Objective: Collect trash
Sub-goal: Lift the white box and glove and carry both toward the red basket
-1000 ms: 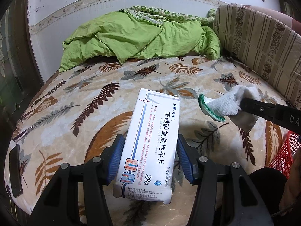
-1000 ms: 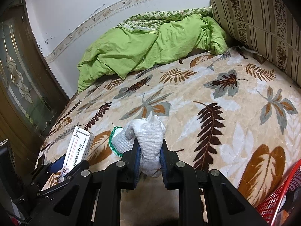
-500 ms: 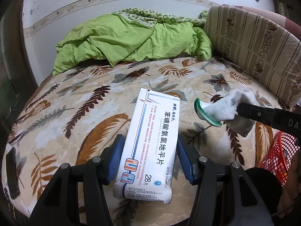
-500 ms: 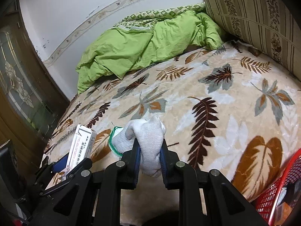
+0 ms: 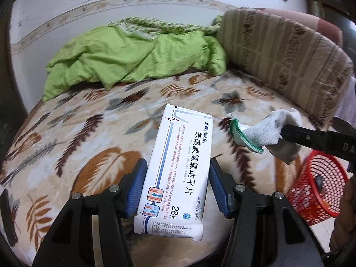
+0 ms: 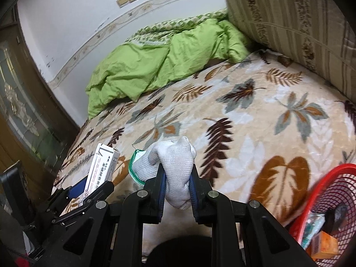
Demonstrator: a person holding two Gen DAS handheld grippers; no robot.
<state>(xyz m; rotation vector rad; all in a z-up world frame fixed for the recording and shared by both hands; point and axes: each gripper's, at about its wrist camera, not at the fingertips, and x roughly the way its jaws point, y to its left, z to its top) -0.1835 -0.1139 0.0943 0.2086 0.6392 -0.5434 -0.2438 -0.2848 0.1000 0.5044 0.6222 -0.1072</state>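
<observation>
Holding both pieces of trash above the leaf-patterned bed blanket (image 5: 89,138), I have my left tool (image 5: 176,189) closed on the white rectangular cardboard medicine box (image 5: 180,169) — the blue pads press its two long sides near the lower half, jaws open only as wide as the box itself. My right tool (image 6: 176,191) is nearly closed, pinching the white knitted cotton glove with a green cuff (image 6: 171,164) around its middle, so the fingers bunch up above the pads and the cuff hangs out to the left. Neither item touches the bed as far as I can tell. The red plastic mesh basket (image 6: 333,187) stands off the bed's edge to my lower right, with some wrappers and a small orange carton already inside. I judge the box to be light and fairly stiff but crushable — a squeeze across its broad faces would dent it, so gripping the narrow long edges as I do now seems right. The glove is soft, limp and light; it will not slip easily from the pads, but it may cling when released, so a wide opening directly over the basket should help. A rumpled green quilt (image 5: 133,55) and a striped brown cushion (image 5: 284,51) sit at the far side of the bed, well away from both tools.
</observation>
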